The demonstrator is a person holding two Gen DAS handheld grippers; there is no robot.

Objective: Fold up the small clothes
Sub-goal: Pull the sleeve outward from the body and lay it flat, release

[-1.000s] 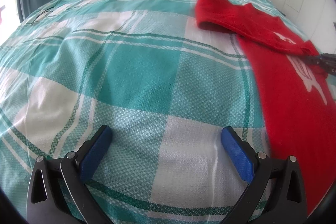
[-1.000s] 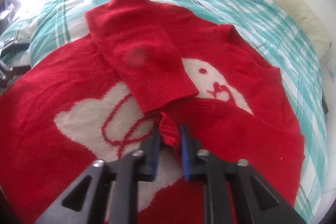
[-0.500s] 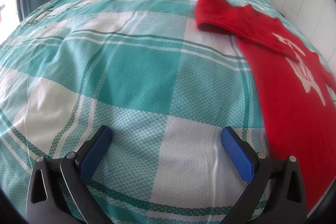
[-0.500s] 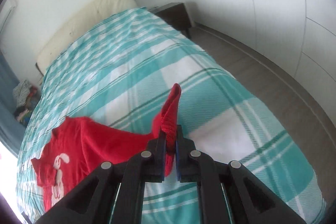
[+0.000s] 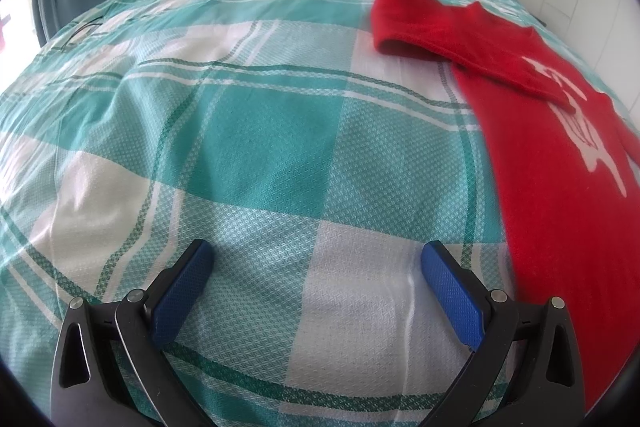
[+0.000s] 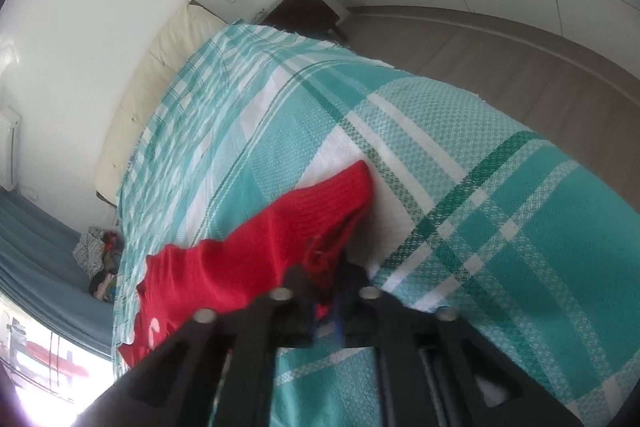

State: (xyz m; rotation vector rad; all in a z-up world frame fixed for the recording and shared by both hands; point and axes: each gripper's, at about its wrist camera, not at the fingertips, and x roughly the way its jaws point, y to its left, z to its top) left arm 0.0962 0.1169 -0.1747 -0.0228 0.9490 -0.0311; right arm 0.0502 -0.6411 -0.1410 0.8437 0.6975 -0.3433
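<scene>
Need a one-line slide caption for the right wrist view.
Right gripper shut on the red sweater's sleeve, stretching it across the teal plaid bedspread.

sweater (image 5: 552, 155): red, white motif, perhaps a rabbit | bedspread (image 5: 248, 131): teal-white plaid

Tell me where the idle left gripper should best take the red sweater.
Probably the folded sleeve's cuff on the red sweater: its edge stands slightly proud of the bedspread. Come from the bare-bedspread side with the left gripper.
</scene>
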